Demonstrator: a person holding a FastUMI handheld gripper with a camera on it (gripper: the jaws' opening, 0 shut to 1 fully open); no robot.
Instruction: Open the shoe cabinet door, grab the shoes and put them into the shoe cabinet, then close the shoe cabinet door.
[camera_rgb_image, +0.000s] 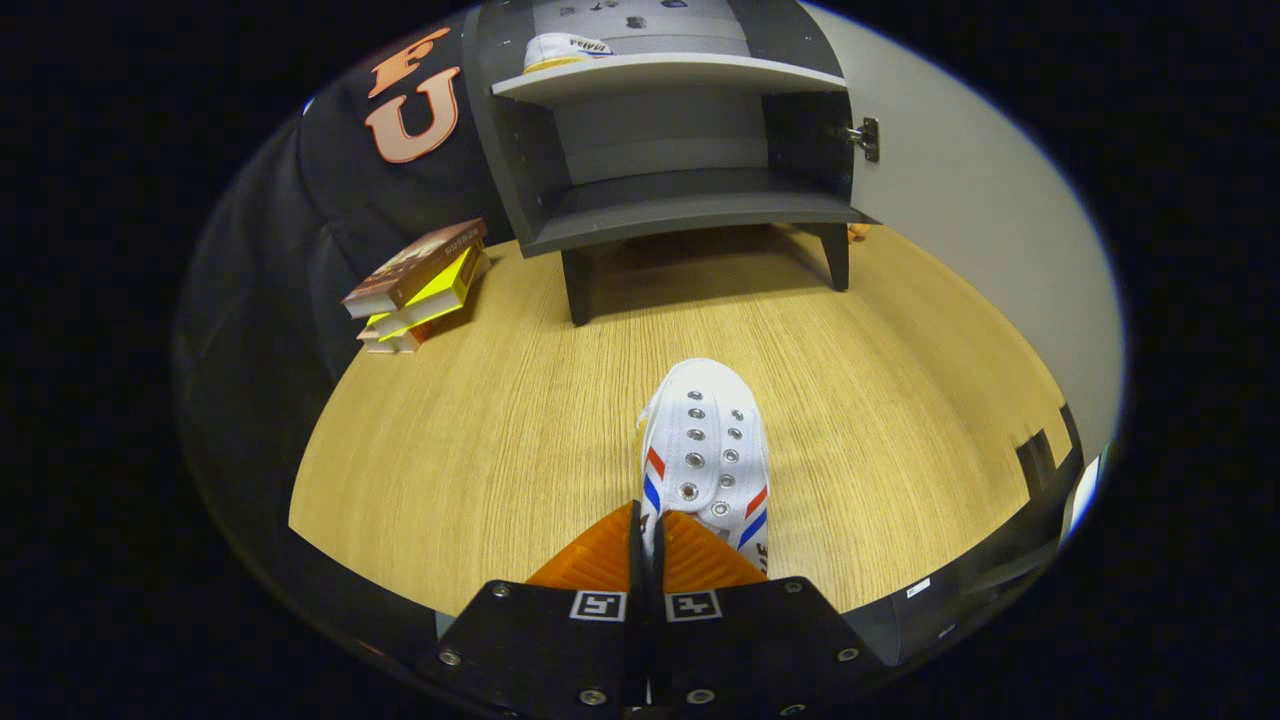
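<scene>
Shoe (708, 450): white canvas sneaker, long axis running straight away from the hand-held gripper (650, 545), toe pointing toward the shoe cabinet (665, 130). Heel end sits at the fingers. The two fingers are drawn nearly together with only a thin slit between them, pinched on the near left edge of the shoe's opening. Whether the shoe is lifted or resting on the bench (480, 440) cannot be told.

Shoe upper is smooth white fabric, rounded toe, two rows of metal eyelets with no laces visible, slanted red and blue stripes on both sides.

Shoe cabinet stands beyond the shoe at the far side of the bench, well apart from it. Dark grey body on short square legs, pale shelf board across the middle, lower compartment bare. Its door (960, 220) is swung open to the right, flat light grey panel, metal hinge (866, 138) showing at the cabinet's edge. A second white shoe (565, 50) lies on the upper shelf, at its left.

Stack of books (420, 290) left of the cabinet, leaning, brown cover on top, yellow below.

Bench surface is light wood grain, matte, with a curved front edge. Black cloth wall (270, 280) behind and to the left.
</scene>
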